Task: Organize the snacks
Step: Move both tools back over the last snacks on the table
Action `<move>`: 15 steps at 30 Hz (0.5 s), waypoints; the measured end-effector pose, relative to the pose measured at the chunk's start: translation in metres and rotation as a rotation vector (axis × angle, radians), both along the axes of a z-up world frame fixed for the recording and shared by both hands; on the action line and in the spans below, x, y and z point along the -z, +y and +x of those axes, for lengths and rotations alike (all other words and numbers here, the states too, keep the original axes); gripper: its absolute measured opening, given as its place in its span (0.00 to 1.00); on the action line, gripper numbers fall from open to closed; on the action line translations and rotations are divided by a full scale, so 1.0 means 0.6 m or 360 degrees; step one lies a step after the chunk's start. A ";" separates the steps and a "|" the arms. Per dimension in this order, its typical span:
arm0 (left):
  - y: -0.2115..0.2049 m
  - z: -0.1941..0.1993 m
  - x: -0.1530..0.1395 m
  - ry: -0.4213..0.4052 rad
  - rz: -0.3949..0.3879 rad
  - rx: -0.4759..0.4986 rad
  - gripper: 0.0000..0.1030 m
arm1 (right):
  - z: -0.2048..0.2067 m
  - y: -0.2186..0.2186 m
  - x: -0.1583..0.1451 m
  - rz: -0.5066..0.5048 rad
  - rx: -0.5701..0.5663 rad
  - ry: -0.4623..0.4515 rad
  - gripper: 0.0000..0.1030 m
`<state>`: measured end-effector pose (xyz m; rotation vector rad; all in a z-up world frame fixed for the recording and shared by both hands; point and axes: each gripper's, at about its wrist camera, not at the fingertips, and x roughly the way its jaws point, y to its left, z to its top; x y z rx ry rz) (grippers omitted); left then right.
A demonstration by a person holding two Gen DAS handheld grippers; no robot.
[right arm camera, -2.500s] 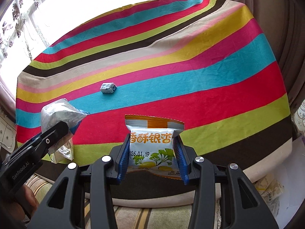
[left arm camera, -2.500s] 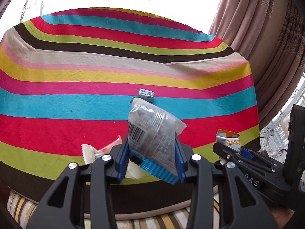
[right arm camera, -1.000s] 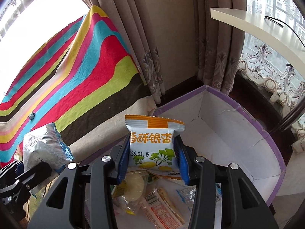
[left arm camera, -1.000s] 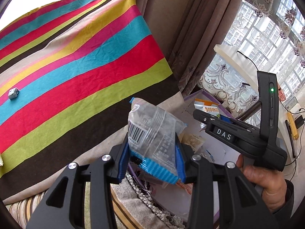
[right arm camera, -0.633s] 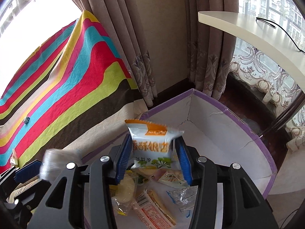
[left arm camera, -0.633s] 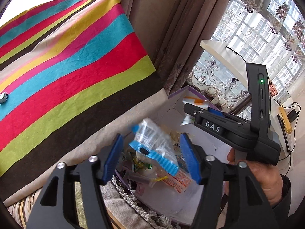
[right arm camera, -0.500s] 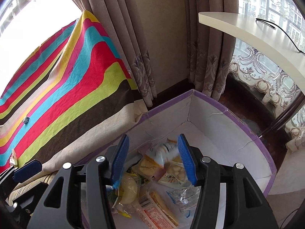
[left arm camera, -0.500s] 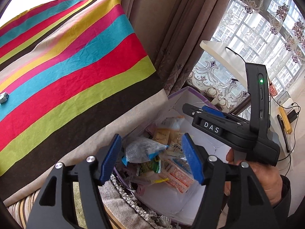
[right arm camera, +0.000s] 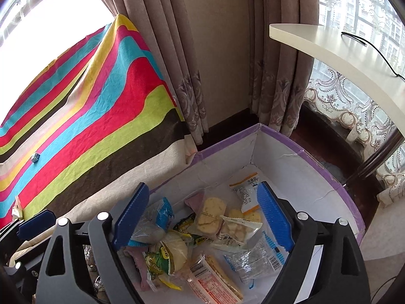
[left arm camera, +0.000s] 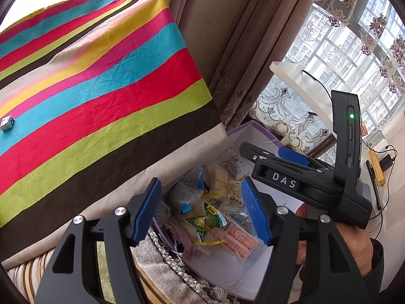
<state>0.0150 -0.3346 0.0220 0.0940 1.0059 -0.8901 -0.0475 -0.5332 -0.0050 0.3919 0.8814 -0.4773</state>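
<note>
Because both grippers hang over the box (right arm camera: 303, 152) of snacks (right arm camera: 212, 217), the left gripper (left arm camera: 202, 210) and the right gripper (right arm camera: 202, 215) have just been opening; fingers released, nothing between them.

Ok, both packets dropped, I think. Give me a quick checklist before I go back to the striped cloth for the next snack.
1. Left gripper empty, jaws apart: ok.
2. Right gripper empty; jaws just opened wide: ok.
3. Orange-topped packet lying inside the box: ok.
4. Silvery blue-edged packet in the box: ok.
5. Snacks left on the striped cloth: small blue-white packet waiting: not ok.
6. Other packet at the cloth's near edge: cannot tell.
</note>
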 end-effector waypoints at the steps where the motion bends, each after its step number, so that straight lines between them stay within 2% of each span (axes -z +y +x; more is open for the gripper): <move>1: 0.003 0.002 0.000 0.0002 -0.0003 -0.0009 0.64 | 0.001 0.002 -0.001 0.0002 -0.0005 -0.0002 0.84; 9: 0.041 0.023 -0.007 -0.0009 -0.0032 -0.0123 0.64 | 0.020 0.037 -0.007 0.0002 -0.0091 0.0006 0.84; 15: 0.098 0.049 -0.012 -0.0010 -0.0046 -0.0268 0.64 | 0.039 0.075 -0.012 -0.0012 -0.0171 0.0018 0.84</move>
